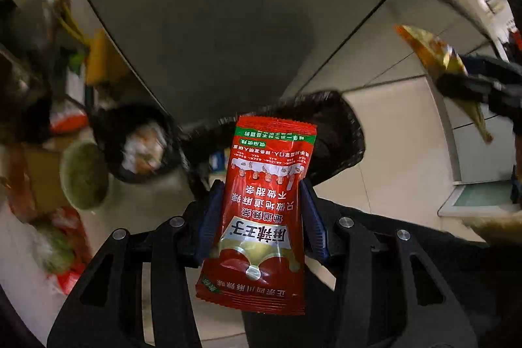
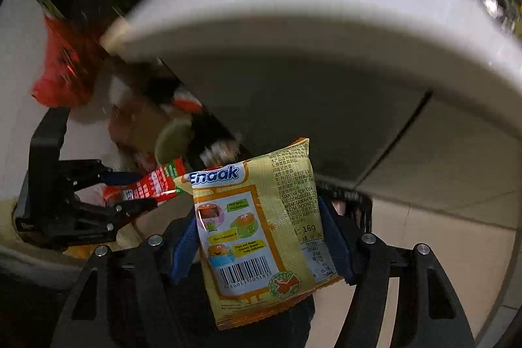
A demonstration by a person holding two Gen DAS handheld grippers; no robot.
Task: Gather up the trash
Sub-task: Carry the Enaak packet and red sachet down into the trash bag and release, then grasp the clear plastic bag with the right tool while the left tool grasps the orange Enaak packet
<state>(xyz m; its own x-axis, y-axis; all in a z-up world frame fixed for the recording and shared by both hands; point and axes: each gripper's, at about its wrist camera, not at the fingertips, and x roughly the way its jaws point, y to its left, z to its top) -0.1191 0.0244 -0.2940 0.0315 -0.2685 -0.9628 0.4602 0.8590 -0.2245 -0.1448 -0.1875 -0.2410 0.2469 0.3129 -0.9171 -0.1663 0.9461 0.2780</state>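
A red spicy-snack sachet (image 1: 261, 211) is clenched upright in the left tongs (image 1: 261, 217); a yellow Enaak packet (image 2: 261, 237) is gripped by the right tongs (image 2: 261, 237). The black-lined bin (image 1: 329, 132) lies just ahead, nearer the left.

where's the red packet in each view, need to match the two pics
Left wrist: red packet at centre bottom, clamped upright between the left tongs.
Right wrist: same packet at left of centre, sticking out of the left tongs, beside the yellow packet.
Shared landmark: green bowl on the floor.
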